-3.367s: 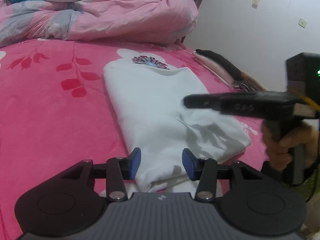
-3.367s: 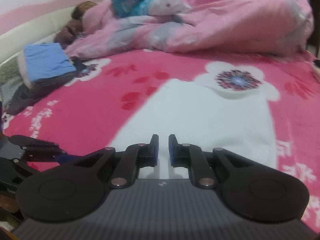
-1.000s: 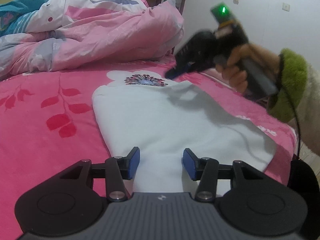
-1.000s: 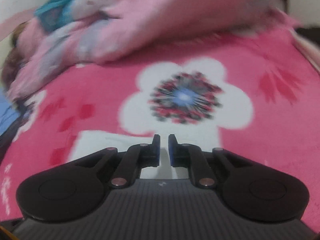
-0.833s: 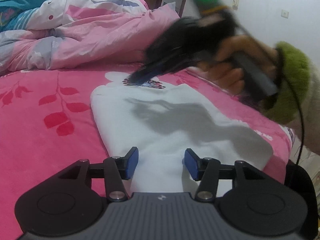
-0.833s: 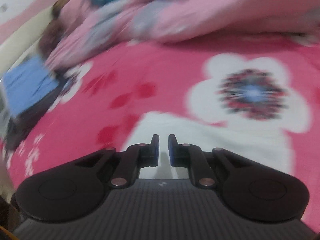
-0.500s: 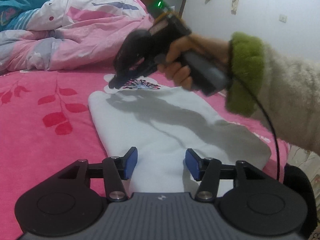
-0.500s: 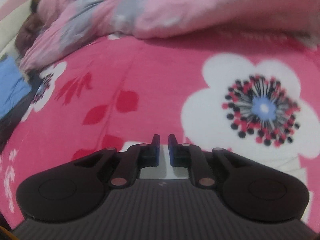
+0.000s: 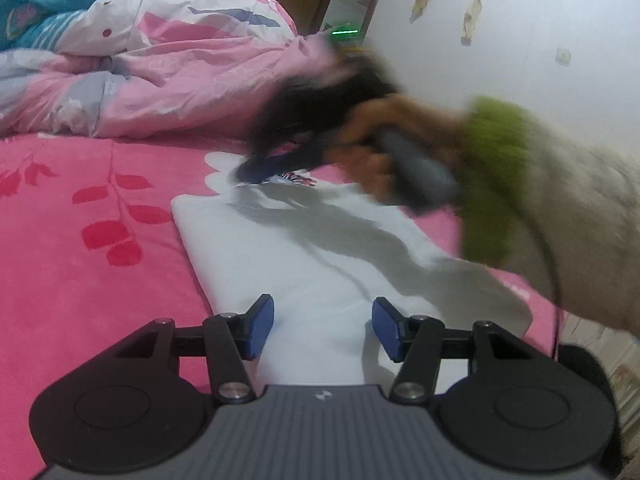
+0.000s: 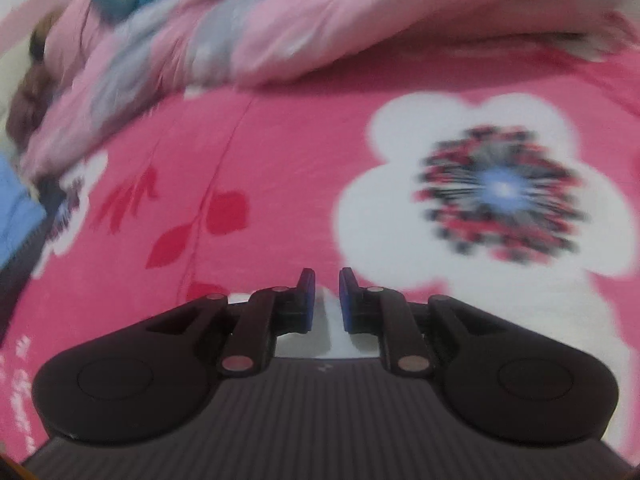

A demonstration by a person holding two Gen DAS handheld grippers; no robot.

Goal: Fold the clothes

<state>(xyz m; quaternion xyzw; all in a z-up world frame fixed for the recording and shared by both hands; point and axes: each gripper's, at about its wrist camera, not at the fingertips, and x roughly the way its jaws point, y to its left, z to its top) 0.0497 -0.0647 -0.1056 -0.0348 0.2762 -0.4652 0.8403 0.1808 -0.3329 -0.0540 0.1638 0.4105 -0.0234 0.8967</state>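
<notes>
White garment [image 9: 320, 248] lies flat in a long folded strip on the pink blanket [image 9: 92, 240], its far edge at the blanket's white flower [image 10: 500, 192]. The left gripper [image 9: 323, 322] hangs wide open over the near end, holding nothing. The right gripper [image 10: 323, 296] sits at the far edge, jaws narrow; whether cloth is pinched I cannot tell. A shallow bite there could slip and skew the fold, or catch the blanket too.
</notes>
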